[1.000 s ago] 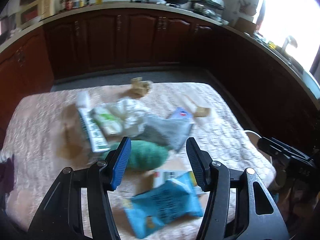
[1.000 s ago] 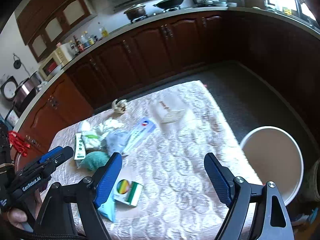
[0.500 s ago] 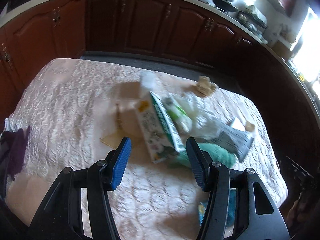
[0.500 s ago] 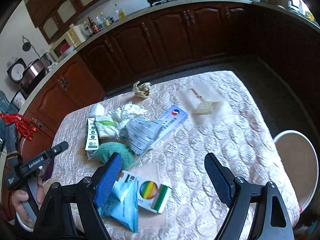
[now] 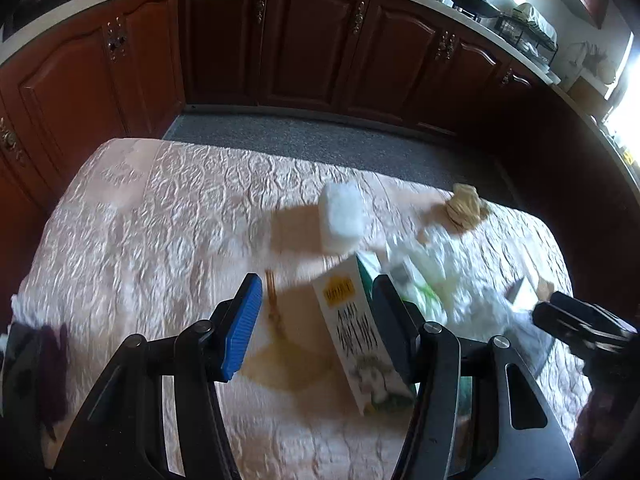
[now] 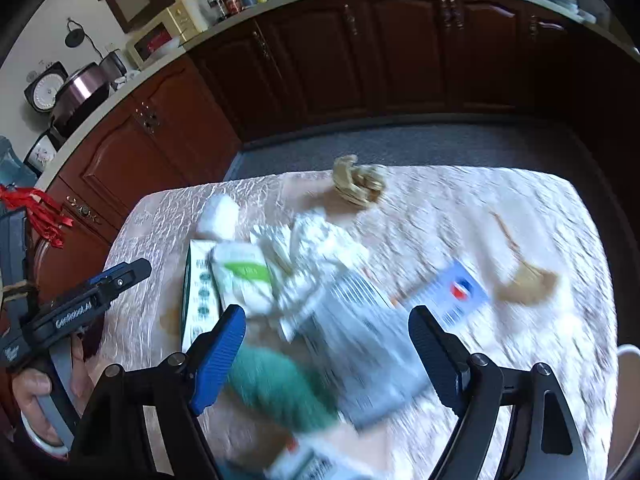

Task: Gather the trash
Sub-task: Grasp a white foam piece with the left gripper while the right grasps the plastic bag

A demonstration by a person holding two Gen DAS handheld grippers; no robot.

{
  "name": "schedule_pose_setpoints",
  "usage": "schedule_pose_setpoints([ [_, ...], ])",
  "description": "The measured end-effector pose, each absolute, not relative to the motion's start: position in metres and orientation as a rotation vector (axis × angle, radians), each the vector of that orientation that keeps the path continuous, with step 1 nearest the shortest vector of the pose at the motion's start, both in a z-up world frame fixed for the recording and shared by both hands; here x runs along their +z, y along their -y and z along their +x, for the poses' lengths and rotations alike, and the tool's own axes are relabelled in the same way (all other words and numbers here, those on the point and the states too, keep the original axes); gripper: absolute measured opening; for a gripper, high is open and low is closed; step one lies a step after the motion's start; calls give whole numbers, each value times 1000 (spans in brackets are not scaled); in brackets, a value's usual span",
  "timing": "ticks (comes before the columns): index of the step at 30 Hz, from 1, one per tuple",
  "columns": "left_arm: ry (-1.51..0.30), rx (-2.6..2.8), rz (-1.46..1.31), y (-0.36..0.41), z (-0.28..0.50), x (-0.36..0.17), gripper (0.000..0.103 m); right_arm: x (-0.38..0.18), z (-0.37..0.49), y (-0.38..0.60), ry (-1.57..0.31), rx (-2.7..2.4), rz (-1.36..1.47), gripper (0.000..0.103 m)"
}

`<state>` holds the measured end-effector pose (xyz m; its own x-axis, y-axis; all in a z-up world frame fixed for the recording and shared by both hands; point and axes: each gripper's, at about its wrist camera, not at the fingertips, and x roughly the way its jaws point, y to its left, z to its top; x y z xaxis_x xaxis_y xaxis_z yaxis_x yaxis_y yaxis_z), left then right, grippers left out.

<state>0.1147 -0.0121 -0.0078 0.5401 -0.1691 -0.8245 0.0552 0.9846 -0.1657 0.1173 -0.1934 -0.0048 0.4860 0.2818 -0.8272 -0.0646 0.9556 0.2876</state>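
Quilted table (image 5: pixel 168 216) carries the trash in one loose heap: grey foil bag (image 6: pixel 360 344), green-and-white carton (image 5: pixel 360 332), teal fuzzy lump (image 6: pixel 280 392), white tissues (image 6: pixel 316 248); tan paper wad (image 6: pixel 358 184) lies apart. Left gripper (image 5: pixel 316 320) half open, holding nothing, above the carton; right gripper (image 6: pixel 326 344) wide open, holding nothing, above the bag

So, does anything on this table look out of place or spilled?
Yes. Litter lies heaped on the table: a green-and-white carton on its side, crumpled white tissue, a green scrubber and a crumpled brown paper ball set apart. A yellowish patch beside the carton could be a spill.
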Motion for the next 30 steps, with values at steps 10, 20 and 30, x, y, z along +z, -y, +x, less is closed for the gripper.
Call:
schedule_pose_setpoints([
  [10,-1068,-149,-143,18,173,-26,56,-54,202,161,-1208,169,166,76],
  [20,-1141,-150,-163,32,215,-52,56,-89,219,164,-1269,182,190,46],
  [30,-1127,-220,-145,40,209,-44,16,-59,191,198,-1157,265,351,24],
])
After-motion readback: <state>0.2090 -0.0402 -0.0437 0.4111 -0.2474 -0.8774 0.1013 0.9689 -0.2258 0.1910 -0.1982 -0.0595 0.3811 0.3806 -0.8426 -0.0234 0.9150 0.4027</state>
